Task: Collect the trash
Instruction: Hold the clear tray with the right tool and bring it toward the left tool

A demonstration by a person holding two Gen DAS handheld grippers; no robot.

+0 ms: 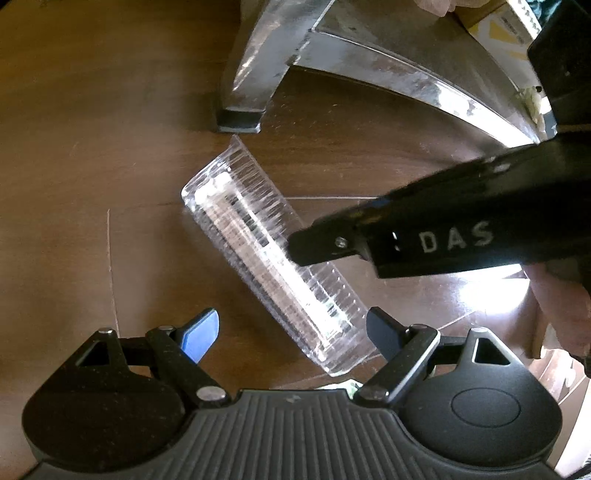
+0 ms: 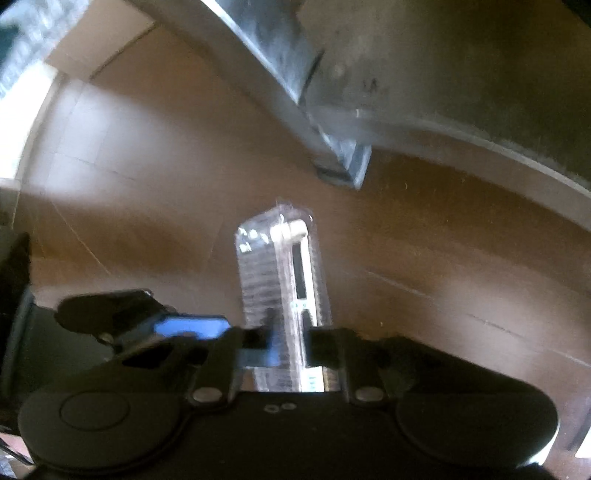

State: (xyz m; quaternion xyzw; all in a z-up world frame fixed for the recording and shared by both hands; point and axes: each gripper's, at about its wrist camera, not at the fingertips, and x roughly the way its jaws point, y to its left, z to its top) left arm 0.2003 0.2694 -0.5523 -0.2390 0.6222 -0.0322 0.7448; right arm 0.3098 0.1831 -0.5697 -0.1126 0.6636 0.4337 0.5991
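Note:
A clear ribbed plastic container (image 1: 258,236) lies slanted over the brown floor; whether it rests on the floor I cannot tell. My left gripper (image 1: 291,334) stands open, its blue pad and black finger on either side of the container's near end, not touching it. My right gripper (image 1: 295,251) reaches in from the right and is shut on the container's long edge. In the right wrist view the container (image 2: 280,266) runs straight out from between the narrow jaws of the right gripper (image 2: 291,343). A blue pad (image 2: 188,326) of the left gripper shows at the left.
A shiny metal furniture leg (image 1: 243,92) stands just beyond the container, and its metal rail (image 1: 424,81) curves off to the right. A yellow-and-white box (image 1: 498,29) sits at the top right. A person's hand (image 1: 561,295) is at the right edge. Sunlight glares on the floor (image 1: 491,291).

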